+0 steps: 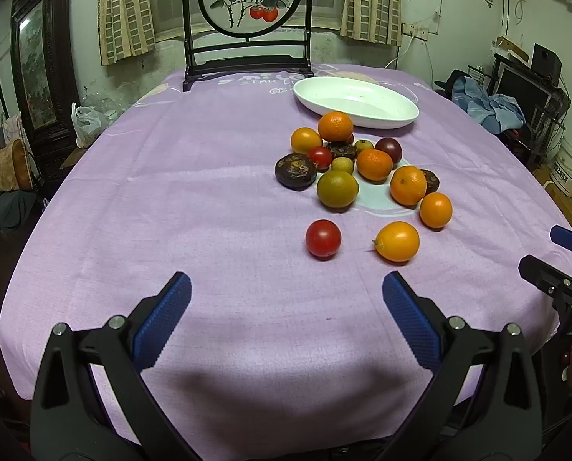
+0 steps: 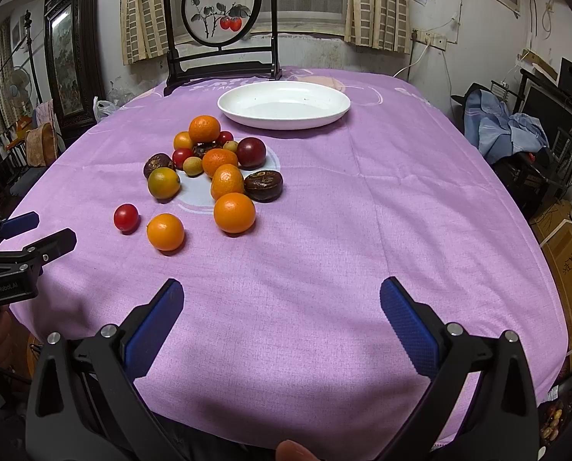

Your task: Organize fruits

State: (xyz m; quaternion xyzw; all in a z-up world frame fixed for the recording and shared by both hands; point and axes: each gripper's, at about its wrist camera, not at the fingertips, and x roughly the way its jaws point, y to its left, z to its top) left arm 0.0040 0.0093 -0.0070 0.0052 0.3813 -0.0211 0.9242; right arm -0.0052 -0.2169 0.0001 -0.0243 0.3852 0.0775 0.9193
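A pile of fruit lies on the purple tablecloth (image 1: 171, 211): several oranges (image 1: 408, 185), a green citrus (image 1: 337, 188), dark brown fruits (image 1: 296, 171) and small red ones. A red tomato (image 1: 323, 238) and a small orange (image 1: 397, 241) lie apart, nearest me. An empty white oval plate (image 1: 355, 101) stands behind the pile; it also shows in the right wrist view (image 2: 284, 104). My left gripper (image 1: 286, 292) is open and empty, short of the tomato. My right gripper (image 2: 280, 296) is open and empty, to the right of the orange (image 2: 165, 231).
A dark wooden stand with a round persimmon painting (image 1: 247, 19) stands at the table's far edge. The cloth (image 2: 401, 192) hangs over the table edges. Clutter and furniture surround the table on both sides.
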